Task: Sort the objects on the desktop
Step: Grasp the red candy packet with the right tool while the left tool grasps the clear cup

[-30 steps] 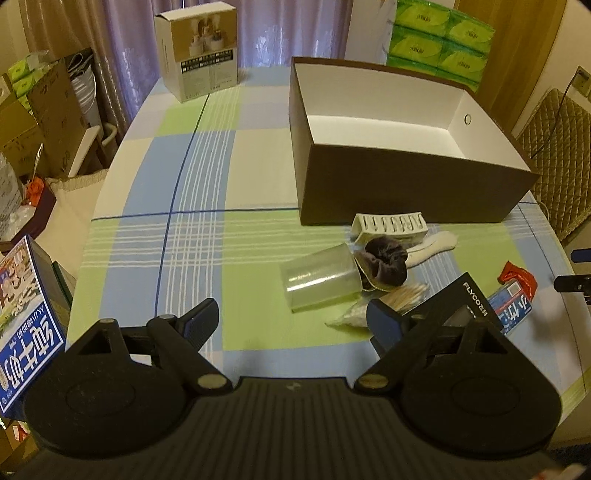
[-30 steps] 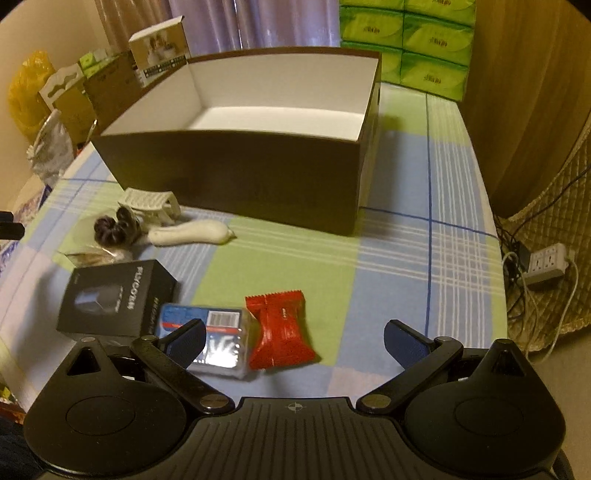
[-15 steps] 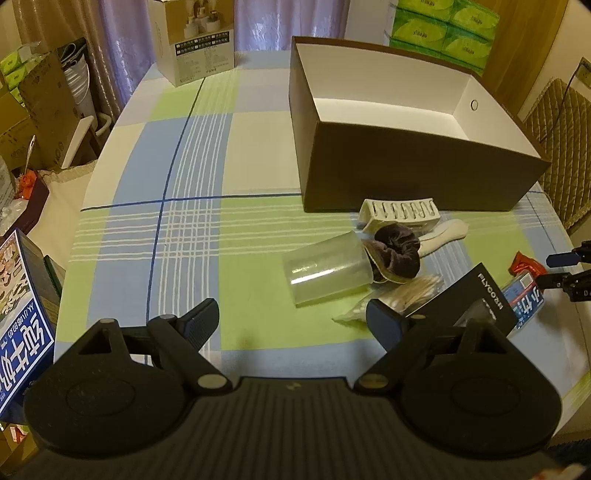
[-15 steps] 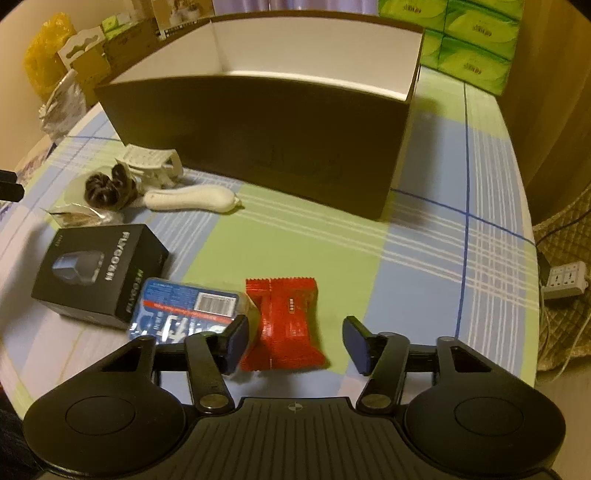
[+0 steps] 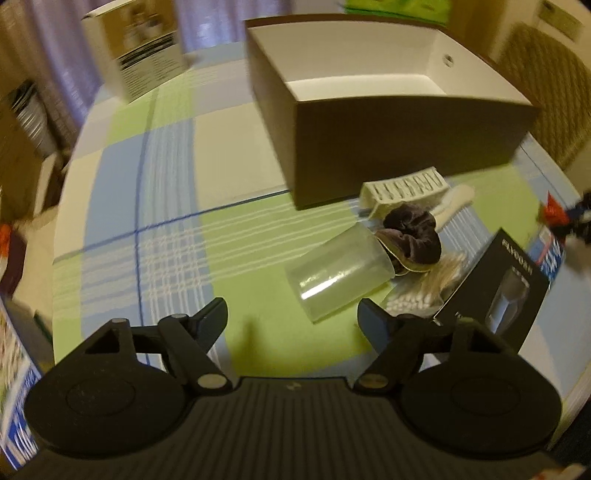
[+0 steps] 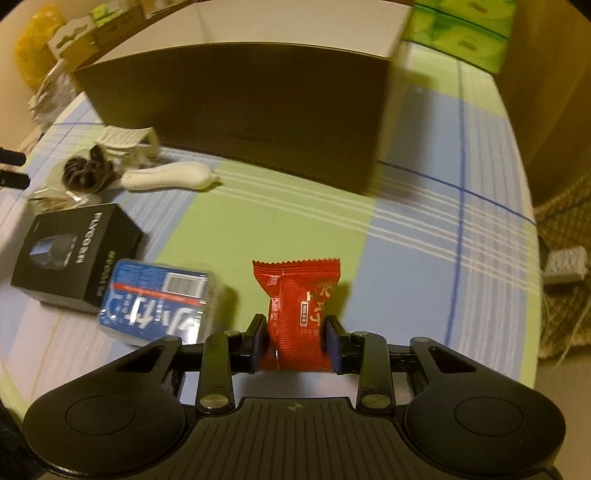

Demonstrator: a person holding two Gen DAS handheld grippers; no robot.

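Observation:
My right gripper (image 6: 295, 341) is shut on a red snack packet (image 6: 297, 306), its fingers pressing both sides. Left of it lie a blue packet (image 6: 155, 301) and a black box (image 6: 74, 254). A white sock-like roll (image 6: 168, 177), a dark scrunchie (image 6: 83, 173) and a white comb-like piece (image 6: 125, 138) sit before the big brown box (image 6: 240, 107). My left gripper (image 5: 291, 319) is open above the tablecloth, just short of a clear plastic cup (image 5: 338, 271) lying on its side. Beside the cup are the scrunchie (image 5: 412, 232), cotton swabs (image 5: 424, 291) and the black box (image 5: 495, 288).
The brown box (image 5: 399, 140) is open on top with a white inside. A printed carton (image 5: 136, 48) stands at the table's far left. Green tissue packs (image 6: 461, 33) are stacked behind the box. A power strip (image 6: 565, 264) lies on the floor to the right.
My right gripper closed in on the red packet and now grips it. The left gripper moved forward and right toward the cup, still open.

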